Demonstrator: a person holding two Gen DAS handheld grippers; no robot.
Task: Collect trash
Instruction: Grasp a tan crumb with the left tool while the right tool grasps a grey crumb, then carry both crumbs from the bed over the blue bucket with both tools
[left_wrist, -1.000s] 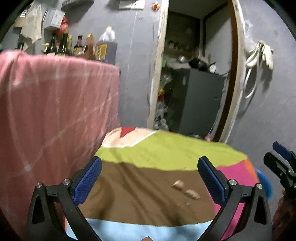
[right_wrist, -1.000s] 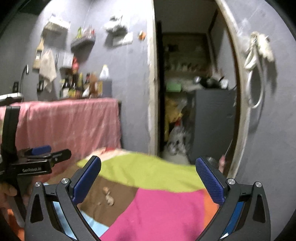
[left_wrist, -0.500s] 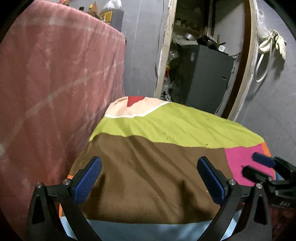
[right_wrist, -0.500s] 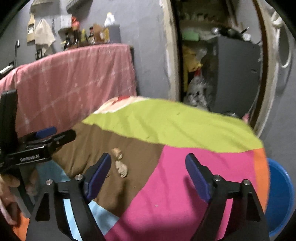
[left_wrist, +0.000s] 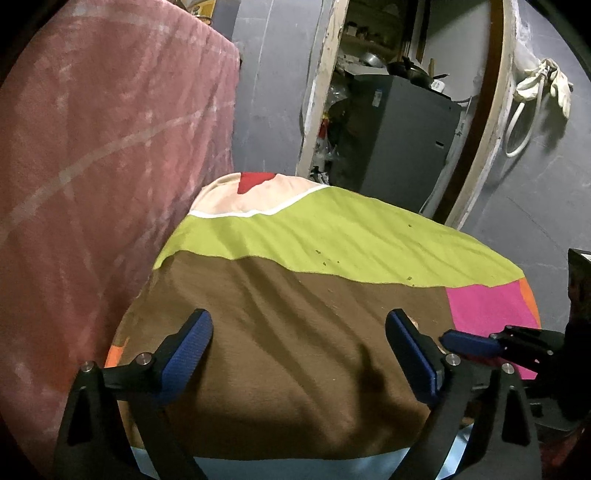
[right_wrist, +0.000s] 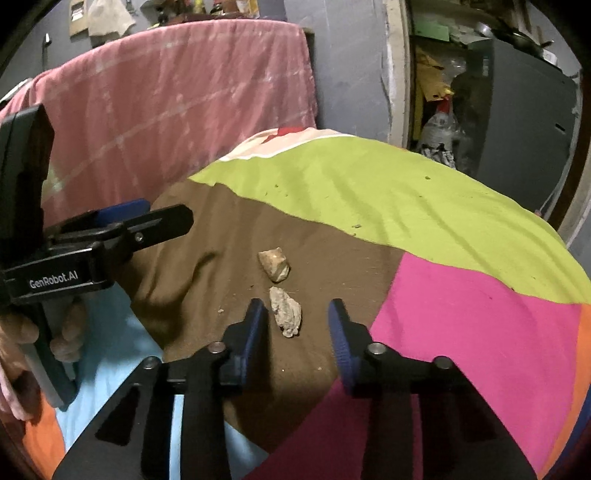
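The right gripper has come down and forward over the last second, and its blue-padded jaws have narrowed from a wide spread to a part-open gap. The nearer of two crumpled tan paper scraps now lies between the fingertips, closer to the left pad, on the brown patch of the patchwork cloth. The pads do not appear to touch it yet, so I judge the first pick of the collecting is about to be made, not done. The second tan scrap sits just beyond the fingertips, apart from the first.

The left gripper has tilted down toward the cloth and hangs wide open and empty, off to the left of the right one.

In the left wrist view the scraps are almost wholly hidden behind its right finger; only a pale sliver shows. No bin is visible now, so the drop place cannot be told. Tiny crumbs on the cloth are too small to identify.
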